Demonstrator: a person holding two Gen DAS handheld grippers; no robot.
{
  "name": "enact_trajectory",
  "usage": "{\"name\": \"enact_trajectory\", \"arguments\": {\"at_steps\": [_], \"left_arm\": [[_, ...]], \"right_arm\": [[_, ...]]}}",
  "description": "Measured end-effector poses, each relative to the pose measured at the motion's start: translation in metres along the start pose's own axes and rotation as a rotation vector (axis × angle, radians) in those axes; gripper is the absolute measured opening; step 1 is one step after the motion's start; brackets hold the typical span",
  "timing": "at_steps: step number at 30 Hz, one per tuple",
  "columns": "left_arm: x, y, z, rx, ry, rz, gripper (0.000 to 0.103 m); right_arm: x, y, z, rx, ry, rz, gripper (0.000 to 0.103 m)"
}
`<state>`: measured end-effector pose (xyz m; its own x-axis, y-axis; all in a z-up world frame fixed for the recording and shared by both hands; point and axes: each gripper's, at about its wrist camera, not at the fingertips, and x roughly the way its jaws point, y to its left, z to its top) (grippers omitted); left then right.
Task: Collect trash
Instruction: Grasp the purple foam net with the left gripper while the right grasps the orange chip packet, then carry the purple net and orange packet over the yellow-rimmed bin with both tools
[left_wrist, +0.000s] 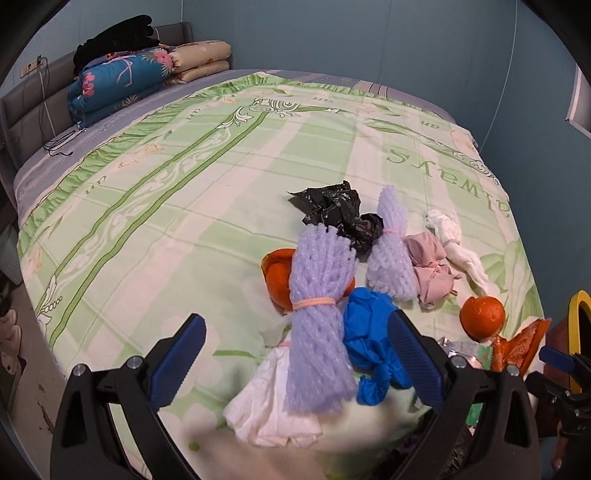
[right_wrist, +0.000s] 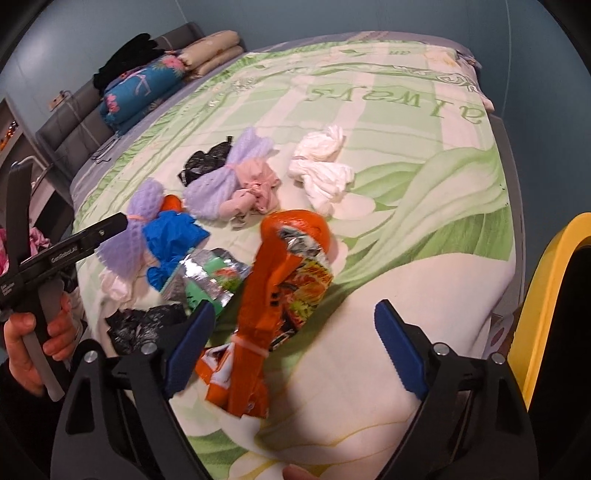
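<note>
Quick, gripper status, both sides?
Left gripper: open, holding nothing; lavender foam net lies between its fingers.
Right gripper: open, holding nothing; orange wrapper lies between its fingers.

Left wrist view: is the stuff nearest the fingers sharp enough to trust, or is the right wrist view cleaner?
Left wrist view: the white tissue bundle between the open left gripper is soft and smeared; farther trash is sharp. Right wrist view: the orange wrapper by the open right gripper blurs at its near end. Both bend at the edges.
</note>
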<state>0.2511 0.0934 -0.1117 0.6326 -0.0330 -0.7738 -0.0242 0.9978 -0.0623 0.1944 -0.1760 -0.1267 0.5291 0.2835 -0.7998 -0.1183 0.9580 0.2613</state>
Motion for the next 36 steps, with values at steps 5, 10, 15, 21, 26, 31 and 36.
{"name": "enact_trajectory", "arguments": {"at_steps": [5,10,15,21,26,31,36], "left_arm": [[0.010,0.005,0.000,-0.041,0.010,-0.022,0.084],[0.018,0.005,-0.003,-0.053,0.037,-0.050,0.055],[0.025,0.001,-0.007,-0.049,0.068,-0.091,0.027],[0.019,-0.003,-0.007,-0.051,0.037,-0.119,0.022],[0.005,0.000,-0.007,-0.067,0.008,-0.130,0.022],[-0.017,0.010,-0.009,-0.122,-0.041,-0.161,0.022],[-0.045,0.019,-0.024,-0.200,-0.105,-0.192,0.022]], "right_arm": [[0.011,0.005,0.003,-0.008,0.026,-0.014,0.074],[0.023,0.011,0.001,-0.016,0.070,-0.024,0.059],[0.028,0.012,-0.002,-0.008,0.088,-0.013,0.051],[0.027,0.017,-0.003,-0.005,0.103,0.012,0.027],[0.023,0.021,-0.004,-0.032,0.105,0.020,0.025],[0.007,0.016,-0.004,-0.014,0.078,0.059,0.024],[-0.018,0.011,0.001,0.001,0.017,0.092,0.024]]}}
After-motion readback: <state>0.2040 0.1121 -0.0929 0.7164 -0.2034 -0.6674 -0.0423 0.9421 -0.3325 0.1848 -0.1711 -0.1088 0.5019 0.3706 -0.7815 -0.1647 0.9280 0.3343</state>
